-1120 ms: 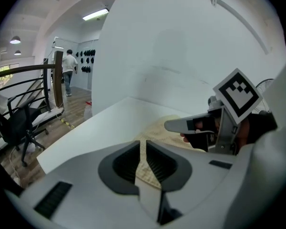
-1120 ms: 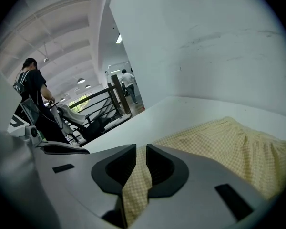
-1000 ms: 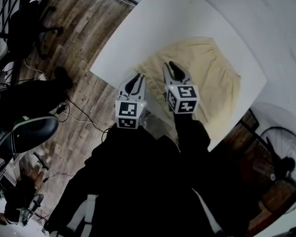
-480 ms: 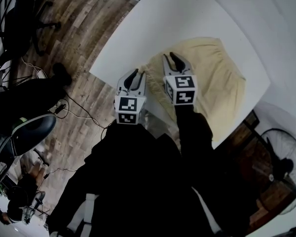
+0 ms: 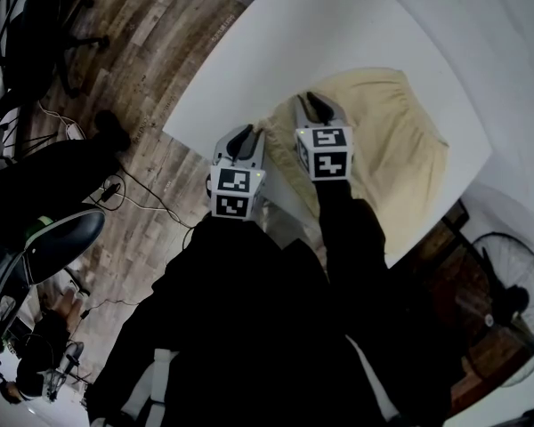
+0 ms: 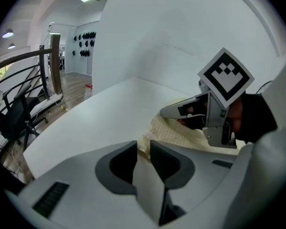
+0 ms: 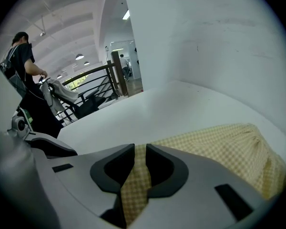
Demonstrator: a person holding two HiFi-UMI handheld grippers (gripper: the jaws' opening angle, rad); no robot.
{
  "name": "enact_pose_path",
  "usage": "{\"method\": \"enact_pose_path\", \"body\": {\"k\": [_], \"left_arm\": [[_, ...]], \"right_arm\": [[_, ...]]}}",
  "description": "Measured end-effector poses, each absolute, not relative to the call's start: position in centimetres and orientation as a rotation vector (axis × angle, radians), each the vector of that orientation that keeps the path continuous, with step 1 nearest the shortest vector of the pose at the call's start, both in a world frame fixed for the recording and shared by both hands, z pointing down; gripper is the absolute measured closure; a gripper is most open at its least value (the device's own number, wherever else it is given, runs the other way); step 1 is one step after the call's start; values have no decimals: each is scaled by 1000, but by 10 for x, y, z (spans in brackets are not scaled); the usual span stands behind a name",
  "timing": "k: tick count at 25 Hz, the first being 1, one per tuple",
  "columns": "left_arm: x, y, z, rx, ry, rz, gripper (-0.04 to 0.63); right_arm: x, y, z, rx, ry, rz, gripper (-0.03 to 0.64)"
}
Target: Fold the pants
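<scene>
Presently, by view.

Head view: yellow checked pants (image 5: 387, 145) lie bunched toward the right edge of the white table (image 5: 320, 34). The left gripper (image 5: 242, 136) and right gripper (image 5: 316, 107) are both at the cloth's near-left edge. Around the table are a wood floor (image 5: 133, 52), an office chair (image 5: 53, 238) and a fan (image 5: 507, 274).

Left gripper view: the jaws are nearly together with a cloth corner at their tips, apparently pinched.

Right gripper view: the jaws are pressed on checked fabric. A railing (image 7: 86, 78) and a person (image 7: 24, 66) are beyond the table.

Judgement: a fold is in hand but not laid; flattening remains.
</scene>
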State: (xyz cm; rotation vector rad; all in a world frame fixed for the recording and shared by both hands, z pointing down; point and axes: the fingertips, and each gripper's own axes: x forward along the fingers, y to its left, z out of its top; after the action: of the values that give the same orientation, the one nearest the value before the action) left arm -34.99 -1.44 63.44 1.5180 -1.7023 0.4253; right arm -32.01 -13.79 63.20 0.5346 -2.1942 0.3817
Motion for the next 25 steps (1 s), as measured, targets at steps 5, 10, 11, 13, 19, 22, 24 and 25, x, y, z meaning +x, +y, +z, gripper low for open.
{"method": "enact_pose_path", "body": {"k": [5,10,11,13,19,22,24,25], "left_arm": [[-352,-13,637,1506,-1681,457,523],[-348,-15,633,1539,-1658,434,572],[-346,-15,630,1547,-1657,432,578],[-344,-16,625,1559,-1660,426,580],[-337,-14,608,1577,-1678,412,581],[-330,-14,598,1593,-1694,411,581],[-325,-13,590,1604,-1703,411,581],[-322,-13,586,1609,-1707,409,581]], "right_arm": [[-324,-133,630,489,-2142,342,559],[-325,-133,629,486,-2142,332,603],[-324,-132,628,490,-2145,330,606],[-323,-132,625,501,-2157,340,606],[-316,-138,610,522,-2212,349,607],[-310,-139,602,534,-2234,370,607],[-306,-138,595,538,-2256,389,607],[-303,-138,591,540,-2266,393,607]]}}
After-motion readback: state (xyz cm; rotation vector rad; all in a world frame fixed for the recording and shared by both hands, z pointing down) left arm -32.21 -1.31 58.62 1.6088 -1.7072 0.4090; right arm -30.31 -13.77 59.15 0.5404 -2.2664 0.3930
